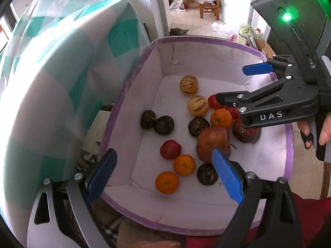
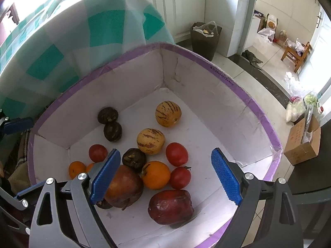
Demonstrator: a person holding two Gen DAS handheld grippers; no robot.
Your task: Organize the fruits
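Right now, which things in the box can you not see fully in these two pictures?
- Left wrist view: dark red apple, partly behind the right gripper.
- Left wrist view: tomatoes, mostly behind that gripper's finger.
- Right wrist view: dark round fruit, hidden under the left blue pad.
- Box underside: unseen.

Left tongs [image 1: 164,172] agape; right tongs [image 2: 166,176] agape, both angled downward.

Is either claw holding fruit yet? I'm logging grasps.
No: the left claw and right claw both gape empty above the box.
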